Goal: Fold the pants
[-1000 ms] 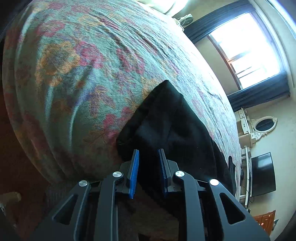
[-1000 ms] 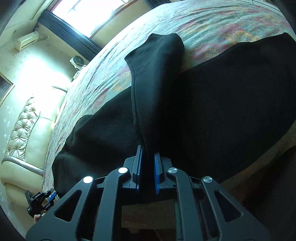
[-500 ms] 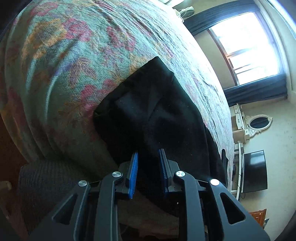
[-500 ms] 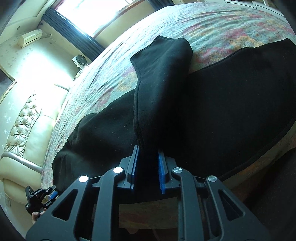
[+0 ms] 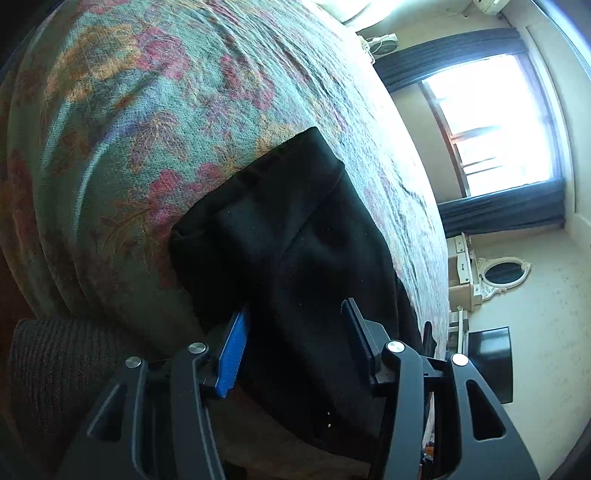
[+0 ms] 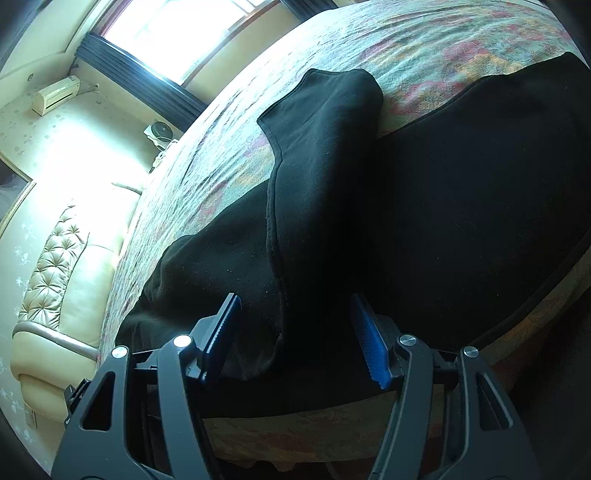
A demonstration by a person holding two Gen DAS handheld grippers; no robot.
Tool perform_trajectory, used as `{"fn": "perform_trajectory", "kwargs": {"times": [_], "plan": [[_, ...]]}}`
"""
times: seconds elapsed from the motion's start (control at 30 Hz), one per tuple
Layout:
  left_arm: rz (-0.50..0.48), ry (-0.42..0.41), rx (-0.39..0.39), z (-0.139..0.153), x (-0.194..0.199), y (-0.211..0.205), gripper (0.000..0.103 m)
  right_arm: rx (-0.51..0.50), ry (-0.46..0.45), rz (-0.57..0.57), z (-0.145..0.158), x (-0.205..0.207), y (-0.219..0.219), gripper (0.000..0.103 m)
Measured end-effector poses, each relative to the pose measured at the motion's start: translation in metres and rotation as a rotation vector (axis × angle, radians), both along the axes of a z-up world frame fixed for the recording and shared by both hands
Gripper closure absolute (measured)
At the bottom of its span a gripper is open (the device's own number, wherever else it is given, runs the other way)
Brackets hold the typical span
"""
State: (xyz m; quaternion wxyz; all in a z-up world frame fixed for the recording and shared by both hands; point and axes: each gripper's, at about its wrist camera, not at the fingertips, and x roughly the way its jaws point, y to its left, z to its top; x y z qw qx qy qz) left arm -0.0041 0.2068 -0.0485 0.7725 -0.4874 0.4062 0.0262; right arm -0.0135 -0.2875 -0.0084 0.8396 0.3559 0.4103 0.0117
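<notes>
Black pants [image 5: 295, 236] lie on a bed with a floral cover [image 5: 147, 110], near its front edge. In the left wrist view my left gripper [image 5: 295, 328] hovers over the near end of the folded cloth; its jaws are opening and the blue pads [image 5: 233, 350] no longer press the fabric. In the right wrist view the pants [image 6: 461, 192] spread wide, with one folded leg [image 6: 325, 147] laid across them. My right gripper [image 6: 295, 321] is opening too, its pads [image 6: 371, 347] apart on either side of that leg's near end.
The bed's front edge [image 6: 295, 424] runs just under both grippers. A padded headboard [image 6: 55, 266] and a window [image 6: 177, 33] lie beyond the bed in the right wrist view. A dresser with a mirror [image 5: 506, 273] and a dark screen [image 5: 491, 362] stand at the left wrist view's right.
Both grippers were shut on the black cloth and have spread their jaws, letting it go. The cloth has settled onto the bed. The left gripper moved a little along the bed edge.
</notes>
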Motion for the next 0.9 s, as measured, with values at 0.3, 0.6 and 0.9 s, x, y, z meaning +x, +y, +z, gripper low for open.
{"fn": "perform_trajectory", "kwargs": {"times": [0.3, 0.6, 0.9], "plan": [[0.028, 0.036, -0.016, -0.008, -0.001, 0.007, 0.094, 0.03, 0.01, 0.023, -0.006, 0.0, -0.001, 0.089], [0.059, -0.051, 0.051, 0.027, -0.023, 0.015, 0.096, 0.153, -0.047, 0.024, 0.012, -0.023, -0.006, 0.092], [0.11, 0.066, 0.092, -0.005, -0.042, 0.035, 0.096, 0.17, 0.038, 0.014, -0.022, -0.034, -0.011, 0.092]]}}
